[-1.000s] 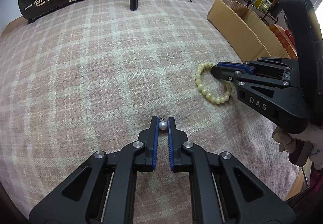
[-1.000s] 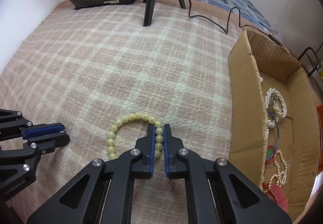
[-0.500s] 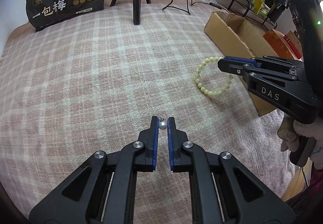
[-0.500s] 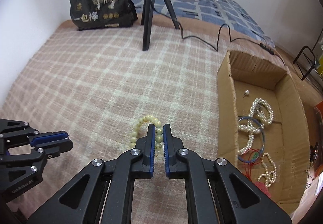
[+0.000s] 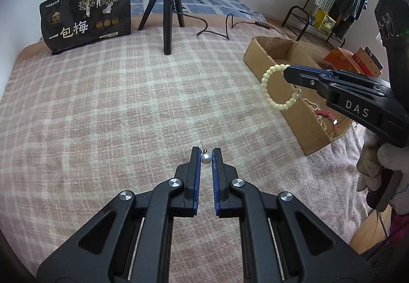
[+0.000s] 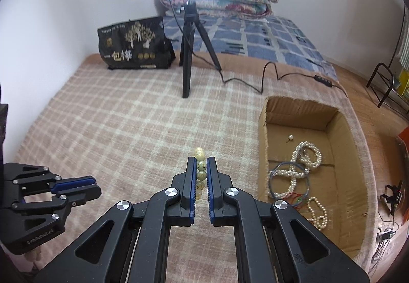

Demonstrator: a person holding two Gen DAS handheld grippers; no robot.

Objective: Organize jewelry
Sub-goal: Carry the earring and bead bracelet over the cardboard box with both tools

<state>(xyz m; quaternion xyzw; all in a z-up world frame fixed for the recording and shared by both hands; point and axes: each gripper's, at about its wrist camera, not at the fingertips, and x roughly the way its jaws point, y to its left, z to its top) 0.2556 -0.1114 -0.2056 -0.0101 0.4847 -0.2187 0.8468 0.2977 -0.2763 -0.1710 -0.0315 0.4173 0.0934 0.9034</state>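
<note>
My left gripper (image 5: pixel 206 152) is shut on a small pearl earring (image 5: pixel 205 158) and holds it above the plaid blanket. My right gripper (image 6: pixel 200 161) is shut on a pale yellow bead bracelet (image 6: pixel 200 172). In the left wrist view the bracelet (image 5: pixel 279 87) hangs from the right gripper (image 5: pixel 288 71) in the air, in front of the cardboard box (image 5: pixel 273 78). The box (image 6: pixel 264 152) lies to the right and holds pearl strands (image 6: pixel 306 155), a blue ring and another pearl earring (image 6: pixel 289 138). The left gripper (image 6: pixel 89 184) shows at lower left in the right wrist view.
A black tripod (image 6: pixel 188 53) with a ring light stands on the blanket, its cable (image 6: pixel 268 78) trailing right. A black snack bag (image 5: pixel 87 14) leans at the back left. Folded quilts (image 6: pixel 230 2) lie behind. A metal rack (image 5: pixel 319 14) stands at far right.
My right gripper has lifted the bead bracelet off the blanket and raised it beside the box. My left gripper has also risen, still holding the pearl earring.
</note>
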